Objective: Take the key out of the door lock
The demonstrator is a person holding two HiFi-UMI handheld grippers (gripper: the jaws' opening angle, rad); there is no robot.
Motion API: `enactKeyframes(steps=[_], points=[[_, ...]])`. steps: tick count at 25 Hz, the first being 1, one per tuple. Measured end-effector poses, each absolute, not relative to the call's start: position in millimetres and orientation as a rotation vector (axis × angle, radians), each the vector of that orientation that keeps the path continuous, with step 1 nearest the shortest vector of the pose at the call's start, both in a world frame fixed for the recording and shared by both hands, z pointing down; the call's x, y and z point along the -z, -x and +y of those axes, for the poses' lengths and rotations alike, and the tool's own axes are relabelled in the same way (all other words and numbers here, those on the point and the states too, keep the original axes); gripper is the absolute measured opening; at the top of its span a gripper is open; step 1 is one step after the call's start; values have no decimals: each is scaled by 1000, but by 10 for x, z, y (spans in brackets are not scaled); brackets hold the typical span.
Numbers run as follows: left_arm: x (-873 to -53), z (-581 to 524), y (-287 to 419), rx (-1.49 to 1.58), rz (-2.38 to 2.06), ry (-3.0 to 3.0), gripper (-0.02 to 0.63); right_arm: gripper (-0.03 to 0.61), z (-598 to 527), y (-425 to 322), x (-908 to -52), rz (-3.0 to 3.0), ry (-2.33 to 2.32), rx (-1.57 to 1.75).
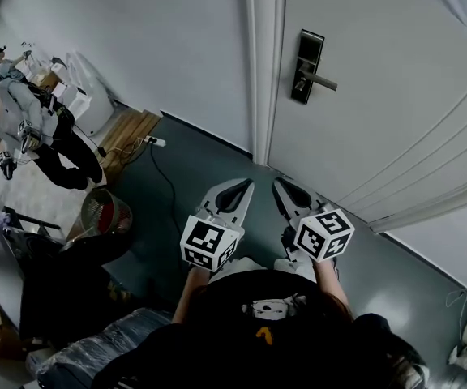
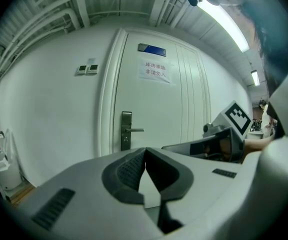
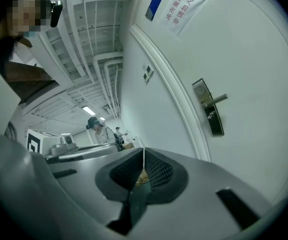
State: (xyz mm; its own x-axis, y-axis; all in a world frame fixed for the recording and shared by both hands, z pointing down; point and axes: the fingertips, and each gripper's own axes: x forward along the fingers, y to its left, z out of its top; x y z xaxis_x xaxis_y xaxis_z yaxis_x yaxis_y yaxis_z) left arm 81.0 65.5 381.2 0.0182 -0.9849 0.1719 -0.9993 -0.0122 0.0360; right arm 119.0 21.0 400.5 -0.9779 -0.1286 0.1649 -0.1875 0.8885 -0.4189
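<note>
I hold the left gripper point(image 1: 235, 193) and right gripper point(image 1: 289, 191) side by side, jaws clenched empty, probably staged for reaching the lock point(image 1: 306, 67) at 12 o'clock.

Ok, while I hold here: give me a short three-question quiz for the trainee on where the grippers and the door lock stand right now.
1. Fill in: the left gripper and the right gripper both have their jaws ____.
2. Relative to the door frame, the lever handle on the black lock plate points: A toward it; B away from it; C straight down.
3. True or false: one gripper already touches the lock plate.

Key: 1 shut, with nothing held; 2 B; 3 false, as both are held low near the person's body, well clear of the door.
</note>
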Motion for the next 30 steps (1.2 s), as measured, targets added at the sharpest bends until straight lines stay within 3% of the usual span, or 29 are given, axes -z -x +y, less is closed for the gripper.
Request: enactKeyframes(steps=[15,30], points=[[-3932,916,-511,-75,-2088,-2116,8,11,377,-991,-4067,-2889,-291,-736],[-4040,373,146,-112,-2095,-2066,8,11,-261,-268,-4220,-2870,-259,-844]])
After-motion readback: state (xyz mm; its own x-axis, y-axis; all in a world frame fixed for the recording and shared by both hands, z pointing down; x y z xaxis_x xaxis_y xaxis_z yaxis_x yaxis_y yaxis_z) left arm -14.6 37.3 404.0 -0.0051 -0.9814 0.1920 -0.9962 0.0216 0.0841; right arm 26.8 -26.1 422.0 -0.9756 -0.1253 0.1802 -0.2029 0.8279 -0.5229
